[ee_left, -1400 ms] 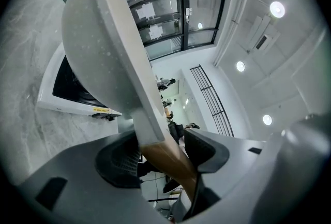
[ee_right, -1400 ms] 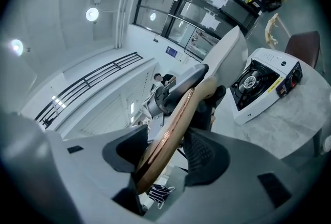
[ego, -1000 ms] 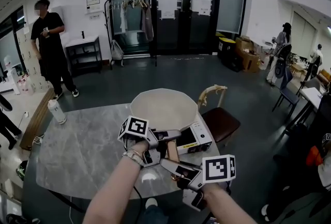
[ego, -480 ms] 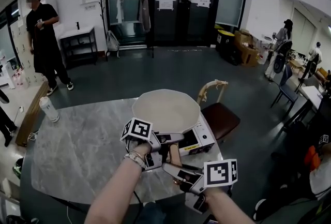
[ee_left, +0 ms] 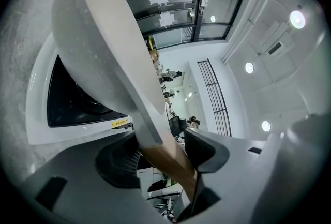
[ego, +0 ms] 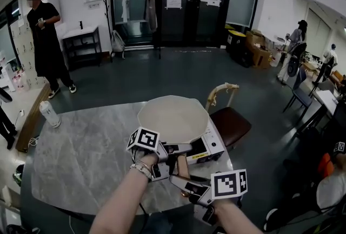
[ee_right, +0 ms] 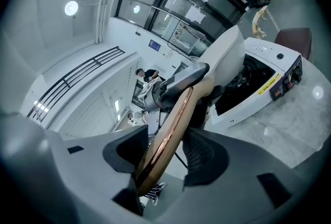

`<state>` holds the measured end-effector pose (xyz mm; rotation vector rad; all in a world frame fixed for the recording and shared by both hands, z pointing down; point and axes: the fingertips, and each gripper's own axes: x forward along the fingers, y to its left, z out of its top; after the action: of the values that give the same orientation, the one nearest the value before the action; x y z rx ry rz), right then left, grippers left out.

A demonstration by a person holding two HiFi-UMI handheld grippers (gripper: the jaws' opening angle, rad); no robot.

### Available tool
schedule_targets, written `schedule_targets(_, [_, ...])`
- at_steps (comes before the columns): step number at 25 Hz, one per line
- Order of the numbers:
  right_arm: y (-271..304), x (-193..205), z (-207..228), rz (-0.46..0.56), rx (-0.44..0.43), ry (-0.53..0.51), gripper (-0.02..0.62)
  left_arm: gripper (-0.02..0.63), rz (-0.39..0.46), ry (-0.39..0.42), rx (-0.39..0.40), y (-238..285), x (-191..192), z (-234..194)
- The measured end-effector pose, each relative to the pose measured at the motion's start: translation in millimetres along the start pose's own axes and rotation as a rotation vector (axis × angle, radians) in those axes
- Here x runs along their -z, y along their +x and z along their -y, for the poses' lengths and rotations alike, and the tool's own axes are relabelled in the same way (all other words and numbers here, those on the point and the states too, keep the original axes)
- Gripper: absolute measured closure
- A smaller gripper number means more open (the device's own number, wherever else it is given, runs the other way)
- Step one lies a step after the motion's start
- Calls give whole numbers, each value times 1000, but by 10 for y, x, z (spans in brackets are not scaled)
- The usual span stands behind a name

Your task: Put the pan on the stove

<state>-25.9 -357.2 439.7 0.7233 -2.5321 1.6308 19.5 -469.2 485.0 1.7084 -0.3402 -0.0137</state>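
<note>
A pan [ego: 173, 115] with a pale inside sits level over the white stove [ego: 208, 147] on the marble table [ego: 86, 157]. Its wooden handle [ego: 183, 165] points toward me. My left gripper [ego: 175, 147] is shut on the handle close to the pan body. My right gripper [ego: 181, 180] is shut on the handle's near end. In the left gripper view the handle [ee_left: 165, 158] runs between the jaws, with the pan's underside [ee_left: 98, 47] above the stove's black glass [ee_left: 72, 104]. In the right gripper view the handle [ee_right: 168, 135] lies between the pads, with the pan [ee_right: 227, 57] and stove [ee_right: 269, 83] beyond. I cannot tell whether the pan touches the stove.
A white bottle [ego: 50, 114] stands at the table's far left corner. A brown chair [ego: 230, 125] sits just past the table's right edge, beside the stove. A person in black [ego: 46, 38] stands at the back left; other people are far right.
The pan and both grippers stay in almost the same place over the stove. The person at the back left has shifted a little.
</note>
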Motion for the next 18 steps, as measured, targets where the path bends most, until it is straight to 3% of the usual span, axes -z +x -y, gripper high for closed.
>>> schedule_targets(7, [-38, 130, 124, -10, -2, 61, 396, 339, -34, 28, -40, 47, 102, -83])
schedule_targets(12, [-42, 270, 268, -59, 60, 43, 405, 340, -74, 53, -82, 70, 193, -180])
schedule_targets(18, [-70, 356, 430, -59, 93, 102, 431, 344, -85, 77, -115, 123, 261, -261])
